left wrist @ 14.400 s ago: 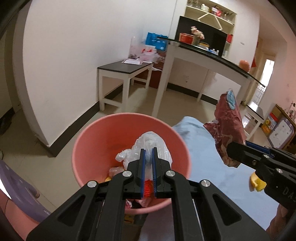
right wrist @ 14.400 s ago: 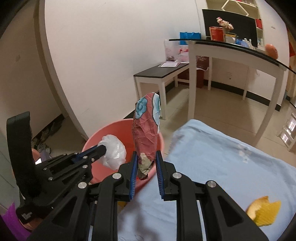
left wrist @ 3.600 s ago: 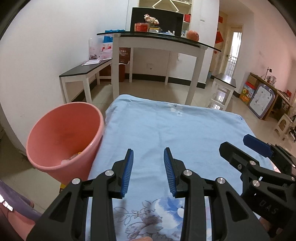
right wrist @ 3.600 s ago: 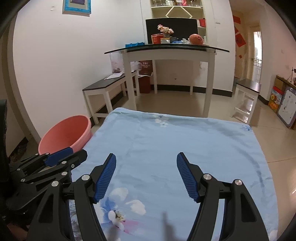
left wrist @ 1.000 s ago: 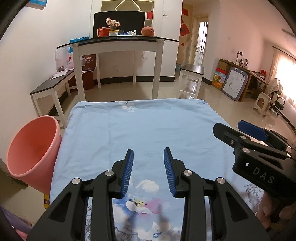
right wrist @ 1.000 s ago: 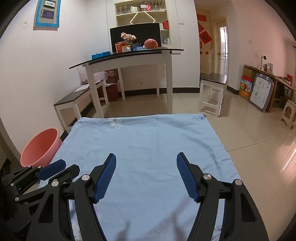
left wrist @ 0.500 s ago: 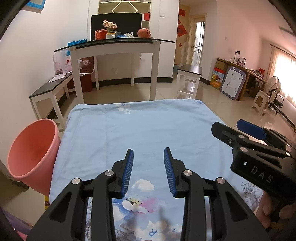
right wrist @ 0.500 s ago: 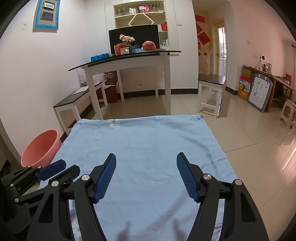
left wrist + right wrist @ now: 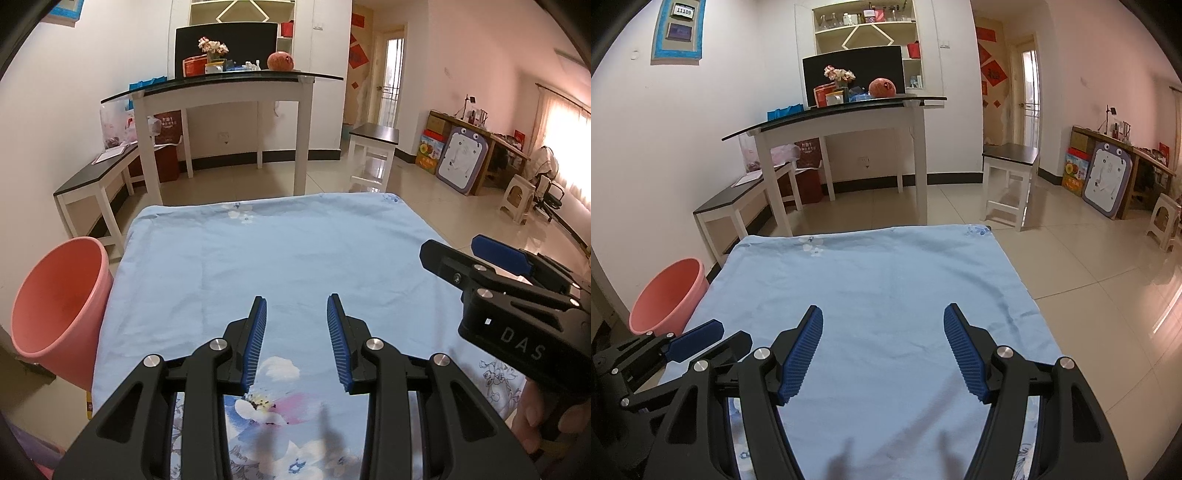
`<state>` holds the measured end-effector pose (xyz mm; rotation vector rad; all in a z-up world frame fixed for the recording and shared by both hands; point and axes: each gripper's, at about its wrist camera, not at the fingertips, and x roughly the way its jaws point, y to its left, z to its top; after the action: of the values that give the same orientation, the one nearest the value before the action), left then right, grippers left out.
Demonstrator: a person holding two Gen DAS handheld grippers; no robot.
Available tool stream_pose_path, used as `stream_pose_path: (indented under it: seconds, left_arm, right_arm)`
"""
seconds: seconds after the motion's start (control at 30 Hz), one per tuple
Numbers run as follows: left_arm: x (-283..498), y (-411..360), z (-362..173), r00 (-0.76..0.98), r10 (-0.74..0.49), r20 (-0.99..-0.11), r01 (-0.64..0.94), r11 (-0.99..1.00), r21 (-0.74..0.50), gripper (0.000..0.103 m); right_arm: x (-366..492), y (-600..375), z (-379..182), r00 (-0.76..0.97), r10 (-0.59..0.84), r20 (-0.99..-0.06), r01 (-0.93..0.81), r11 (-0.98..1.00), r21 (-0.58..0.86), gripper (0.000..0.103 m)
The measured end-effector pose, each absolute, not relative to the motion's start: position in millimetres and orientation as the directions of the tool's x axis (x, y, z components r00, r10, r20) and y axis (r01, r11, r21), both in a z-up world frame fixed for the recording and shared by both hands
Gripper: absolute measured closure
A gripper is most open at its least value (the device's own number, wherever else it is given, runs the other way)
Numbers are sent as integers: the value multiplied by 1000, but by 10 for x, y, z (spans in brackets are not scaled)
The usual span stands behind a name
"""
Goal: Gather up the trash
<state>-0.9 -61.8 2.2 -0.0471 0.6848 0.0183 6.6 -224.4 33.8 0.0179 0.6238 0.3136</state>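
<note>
Beside smooth round pink bucket (image 9: 59, 310) — wrinkled, floral blue cloth (image 9: 879, 295).

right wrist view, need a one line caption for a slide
Both grippers open and empty above a bare blue floral sheet, the pink bin at its left edge.

A pink plastic bin (image 9: 55, 310) is seen at the lower left of the left wrist view, standing on the floor just beside the left edge of the table. In the right wrist view it (image 9: 666, 297) appears at the left, its mouth open upward; its contents cannot be made out.
</note>
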Motion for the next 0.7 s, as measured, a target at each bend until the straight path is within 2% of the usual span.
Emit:
stream_pose_path:
  seconds: [0.7]
  left_arm:
    - [48,-644,-41,768,-5,-641,-30,999,-44,69]
  right_arm:
    - [194,-2218,221,752,286,-594,-282,954,102,36]
